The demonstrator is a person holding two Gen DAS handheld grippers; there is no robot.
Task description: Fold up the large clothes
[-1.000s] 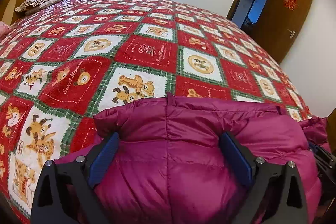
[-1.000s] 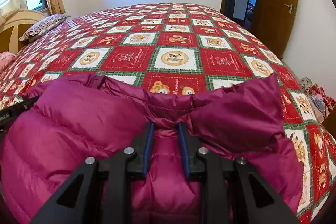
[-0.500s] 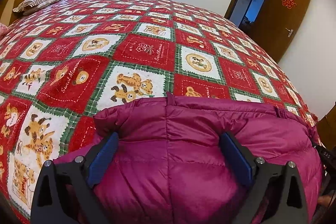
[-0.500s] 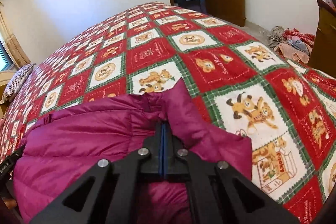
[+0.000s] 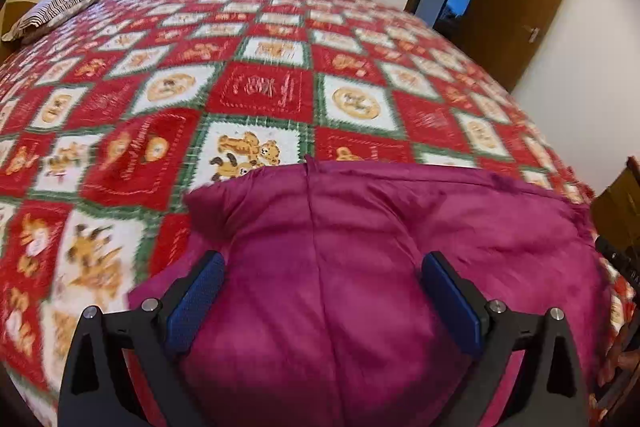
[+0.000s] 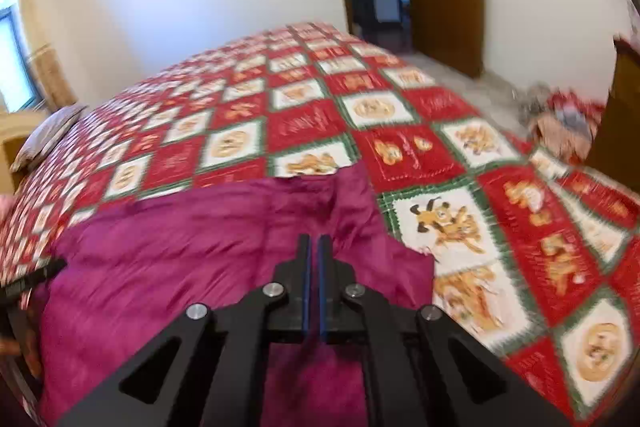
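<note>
A magenta puffer jacket [image 5: 360,227] lies bunched at the near edge of the bed. In the left wrist view my left gripper [image 5: 323,259] hangs over it with its blue pads [image 5: 196,303] wide apart, open, and the puffy cloth bulges up between them. In the right wrist view the jacket [image 6: 180,247] spreads to the left. My right gripper [image 6: 314,241] is shut on a thin fold near the jacket's right edge, with only a narrow slit between the pads. The picture is blurred by motion.
A red, white and green patchwork blanket [image 5: 260,87] covers the whole bed. A striped pillow [image 5: 60,7] lies at the far left by the headboard. A brown door [image 5: 520,7] stands open at the far right. A pile of clothes [image 6: 560,115] lies on the floor beside wooden furniture [image 6: 618,99].
My right gripper closed its jaws onto a fold of the jacket, then rolled and moved up and to the right with it. The left gripper stayed open and shifted slightly.
</note>
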